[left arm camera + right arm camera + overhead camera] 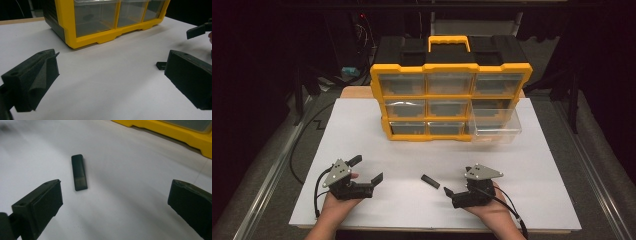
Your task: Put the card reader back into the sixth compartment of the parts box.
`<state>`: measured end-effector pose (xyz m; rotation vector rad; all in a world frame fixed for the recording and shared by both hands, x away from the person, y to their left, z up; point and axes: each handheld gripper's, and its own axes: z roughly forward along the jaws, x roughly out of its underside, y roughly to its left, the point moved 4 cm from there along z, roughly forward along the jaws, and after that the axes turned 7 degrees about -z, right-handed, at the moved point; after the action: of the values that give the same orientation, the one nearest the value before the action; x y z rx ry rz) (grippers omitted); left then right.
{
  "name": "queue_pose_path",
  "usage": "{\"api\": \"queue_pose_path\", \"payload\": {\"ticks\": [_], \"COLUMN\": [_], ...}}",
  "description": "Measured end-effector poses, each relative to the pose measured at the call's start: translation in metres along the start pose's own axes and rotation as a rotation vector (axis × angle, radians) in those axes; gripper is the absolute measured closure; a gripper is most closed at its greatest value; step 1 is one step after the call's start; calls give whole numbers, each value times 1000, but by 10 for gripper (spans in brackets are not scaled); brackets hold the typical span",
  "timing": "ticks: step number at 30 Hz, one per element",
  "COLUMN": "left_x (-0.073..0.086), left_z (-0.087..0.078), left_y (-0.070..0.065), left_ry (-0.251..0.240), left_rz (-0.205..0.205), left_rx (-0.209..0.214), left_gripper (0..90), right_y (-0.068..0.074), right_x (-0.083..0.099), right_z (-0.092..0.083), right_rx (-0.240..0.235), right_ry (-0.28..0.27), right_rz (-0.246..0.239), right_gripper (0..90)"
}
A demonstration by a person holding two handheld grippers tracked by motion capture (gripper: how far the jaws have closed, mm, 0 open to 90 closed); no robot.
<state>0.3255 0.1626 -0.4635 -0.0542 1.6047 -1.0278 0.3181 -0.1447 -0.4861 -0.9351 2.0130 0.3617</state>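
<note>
Yellow plastic drawer cabinet [451, 95] stands at the far side of the white table [377, 150] in the high view, with a small black flat stick [430, 181] lying between both grippers. Left gripper [110, 75] in its view is wide open and empty. Right gripper [115, 205] in its view is also wide open, empty, near the stick.

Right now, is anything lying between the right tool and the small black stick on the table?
Nothing: in the right gripper view, only bare white table separates the open right tool from the small black stick.
</note>
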Motion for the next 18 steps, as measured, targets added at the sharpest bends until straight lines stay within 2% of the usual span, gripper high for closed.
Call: {"api": "queue_pose_path", "payload": {"ticks": [18], "left_x": [-4], "left_z": [-2], "left_y": [3], "left_ry": [-16], "left_rz": [-1], "left_rx": [-6], "left_gripper": [4], "right_y": [18], "right_x": [-24], "right_z": [24], "right_rx": [-39], "right_ry": [-21], "right_rz": [-26], "right_gripper": [13]}}
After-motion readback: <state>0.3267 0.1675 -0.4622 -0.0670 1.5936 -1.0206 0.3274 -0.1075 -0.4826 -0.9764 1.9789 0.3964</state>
